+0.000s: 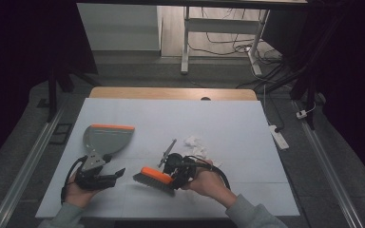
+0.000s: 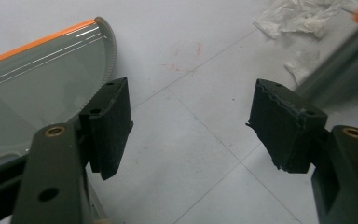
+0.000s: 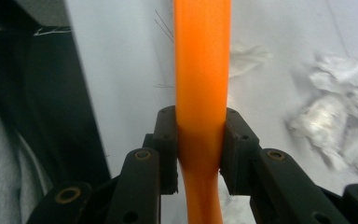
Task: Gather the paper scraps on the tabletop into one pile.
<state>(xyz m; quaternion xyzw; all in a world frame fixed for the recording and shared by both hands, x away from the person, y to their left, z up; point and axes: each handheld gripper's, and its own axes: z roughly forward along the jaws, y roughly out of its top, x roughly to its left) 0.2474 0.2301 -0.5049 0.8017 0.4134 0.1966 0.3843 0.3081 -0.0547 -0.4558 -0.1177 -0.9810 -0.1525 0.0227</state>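
I see the white table [image 1: 171, 118] from the high view, with my two hands coming in at the bottom of the frame. My left gripper [image 1: 105, 176] sits at lower left, just below a grey dustpan [image 1: 105, 139] with an orange front edge that lies flat on the table, its handle pointing down toward that gripper. In the left gripper view the jaws stand wide apart with bare table between them and nothing held; the dustpan [image 2: 32, 88] fills the upper left of that frame, close beside the left jaw, and I cannot tell whether it touches.

My right gripper [image 1: 173, 172] is at lower centre of the high view, held by my right hand [image 1: 208, 183]. It grips a hand brush [image 1: 156, 179] with an orange back and dark bristles, which stretches to the left of the gripper and rests low over the table. In the right gripper view the jaws are pinched on the brush's orange handle [image 3: 201, 84], which runs straight up the middle of the frame, pads pressed on both sides.

Crumpled white paper scraps [image 1: 196, 144] lie on the table just above and right of the right gripper in the high view. They show at the right of the right gripper view [image 3: 335, 112] and at the upper right of the left gripper view [image 2: 303, 16].
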